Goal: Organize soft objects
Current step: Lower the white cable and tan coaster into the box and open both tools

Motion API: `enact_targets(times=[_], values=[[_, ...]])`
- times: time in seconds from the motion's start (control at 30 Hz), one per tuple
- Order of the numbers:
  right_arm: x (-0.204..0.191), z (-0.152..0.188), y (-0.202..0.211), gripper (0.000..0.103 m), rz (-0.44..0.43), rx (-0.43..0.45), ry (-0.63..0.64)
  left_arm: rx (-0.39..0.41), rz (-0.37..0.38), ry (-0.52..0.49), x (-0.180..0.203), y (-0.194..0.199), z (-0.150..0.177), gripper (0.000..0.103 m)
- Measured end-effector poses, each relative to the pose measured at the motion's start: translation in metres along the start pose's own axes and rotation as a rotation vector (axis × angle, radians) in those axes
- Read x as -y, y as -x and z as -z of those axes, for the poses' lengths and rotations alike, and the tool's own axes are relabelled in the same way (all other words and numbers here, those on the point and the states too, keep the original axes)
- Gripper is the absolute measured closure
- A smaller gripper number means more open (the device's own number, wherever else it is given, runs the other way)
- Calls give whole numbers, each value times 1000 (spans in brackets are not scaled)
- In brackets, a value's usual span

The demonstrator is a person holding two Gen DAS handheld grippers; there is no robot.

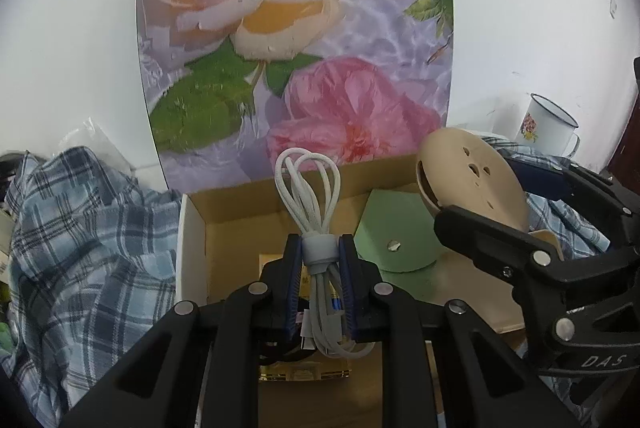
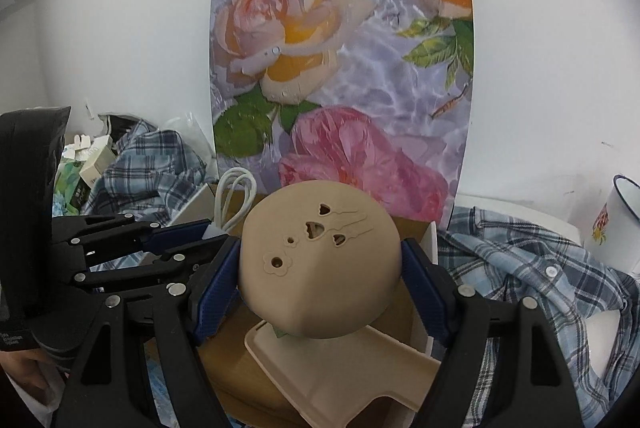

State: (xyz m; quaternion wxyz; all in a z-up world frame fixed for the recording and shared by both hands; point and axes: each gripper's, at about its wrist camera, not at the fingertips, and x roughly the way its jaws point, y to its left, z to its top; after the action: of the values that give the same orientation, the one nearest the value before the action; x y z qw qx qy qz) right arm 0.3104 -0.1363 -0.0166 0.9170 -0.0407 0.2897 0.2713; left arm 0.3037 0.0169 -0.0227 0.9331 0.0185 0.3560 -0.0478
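Where right view lacks it: green pouch.

Enamel mug cut off by right edge.

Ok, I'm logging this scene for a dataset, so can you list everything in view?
Coiled white cable bundle: one, white, held over the box.
Beige perforated plastic piece: one, beige, held over the box.
Brown cardboard box: one, brown, centre, open.
Green flat pouch: one, green, inside box.
Blue plaid shirt: at least one, blue-white, either side of box.
Floral rose poster: one, multicoloured, against wall.
White enamel mug: one, white, far right.
Left gripper: jaws shut on cable.
Right gripper: jaws shut on beige piece.
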Motion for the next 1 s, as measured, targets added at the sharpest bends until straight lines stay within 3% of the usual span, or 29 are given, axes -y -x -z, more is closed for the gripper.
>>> enact_targets(times=[0.23,0.53,0.57,0.63,0.67,0.77,0.9,1.0], values=[[0,5,-11,25,15,-44,-1,-46,-12,11,-2,-14,4,83],[0,3,-11,19,19,-46,-4,3,-54,-4,2,-7,5,83],[1,3,-11,16,21,-46,-7,9,-63,-2,2,-6,4,76],[3,2,-10,10,24,-40,-12,26,-90,21,-2,-4,3,34],[3,2,-8,5,30,-34,-14,41,-104,44,-8,-2,3,2],[11,0,-1,0,8,-6,-37,90,-66,83,-16,7,1,0],[10,-4,4,0,14,13,-41,100,-112,44,-10,9,-1,0],[4,-6,7,0,23,20,-15,95,-104,44,-9,11,-5,0]])
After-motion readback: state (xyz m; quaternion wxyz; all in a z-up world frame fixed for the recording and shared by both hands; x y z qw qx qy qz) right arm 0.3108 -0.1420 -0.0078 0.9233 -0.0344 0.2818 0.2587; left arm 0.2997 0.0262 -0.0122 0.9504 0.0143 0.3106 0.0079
